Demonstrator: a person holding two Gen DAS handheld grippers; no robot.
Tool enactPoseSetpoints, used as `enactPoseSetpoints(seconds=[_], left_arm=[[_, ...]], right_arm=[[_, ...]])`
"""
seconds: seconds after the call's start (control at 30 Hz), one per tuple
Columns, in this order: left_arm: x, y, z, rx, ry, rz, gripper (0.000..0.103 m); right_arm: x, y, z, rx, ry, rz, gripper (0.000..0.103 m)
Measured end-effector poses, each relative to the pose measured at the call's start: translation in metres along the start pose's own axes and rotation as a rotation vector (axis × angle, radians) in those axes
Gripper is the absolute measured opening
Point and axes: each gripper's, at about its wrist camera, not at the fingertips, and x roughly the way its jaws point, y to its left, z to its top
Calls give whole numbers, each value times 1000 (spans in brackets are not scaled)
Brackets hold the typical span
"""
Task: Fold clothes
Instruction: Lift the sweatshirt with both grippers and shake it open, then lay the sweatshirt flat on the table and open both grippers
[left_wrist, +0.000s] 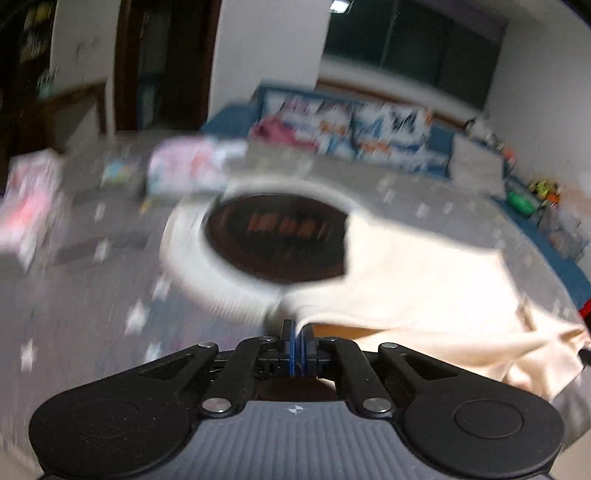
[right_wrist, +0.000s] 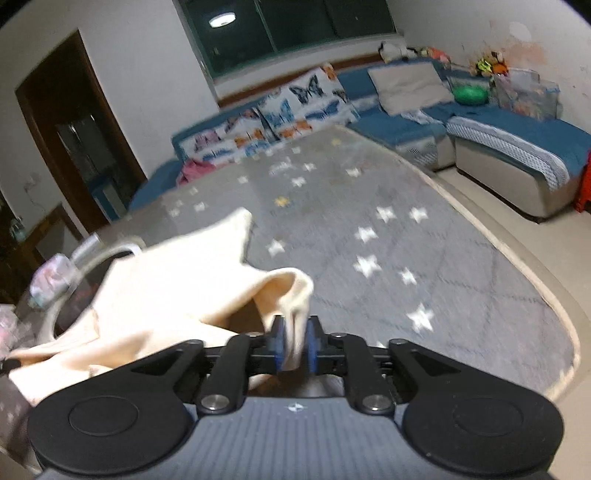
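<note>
We hold cream garment stretched left-right above grey star rug; left gripper pinches one edge, right gripper clamps other; left view alone shows dark round table; right alone, blue sofa.

Lit from overhead by a ceiling lamp, mirrored as glare in the dark window. Dim, evenly indoor. Heavily motion-blurred ahead of the left gripper; sharper ahead of the right. Strongly bowed and vignetted toward the fisheye corners.
</note>
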Motion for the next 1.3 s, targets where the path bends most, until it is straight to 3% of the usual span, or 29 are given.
enactPoseSetpoints(seconds=[0.07, 0.13, 0.17, 0.3, 0.4, 0.6, 0.73, 0.93, 1.13, 1.3], left_arm=[[4, 8, -10, -14, 41, 5, 13], [4, 12, -16, -18, 54, 15, 34], [3, 12, -17, -10, 46, 21, 37], [-6, 9, -9, 8, -2, 26, 54], [-14, 7, -4, 21, -45, 18, 58], [-28, -11, -4, 118, -105, -63, 60], [-29, -30, -6, 190, -117, -135, 65], [-16, -65, -11, 278, -81, -283, 65], [-2, -112, -30, 440, -28, -428, 65], [9, -141, -53, 601, -31, -430, 65]], right_arm=[[-1, 0, 0, -18, 3, -17, 19], [-3, 3, 3, -43, -10, -28, 22], [-4, 5, 5, -55, -16, -34, 23], [-9, 11, 11, -107, -40, -55, 45], [4, 29, 14, -198, -17, -44, 60], [42, 52, 13, -338, 72, -58, 62], [58, 53, 16, -384, 84, -104, 62], [59, 25, 29, -258, 9, -203, 62], [35, -9, 36, -150, -53, -335, 66], [10, -11, 36, -160, -63, -274, 70]])
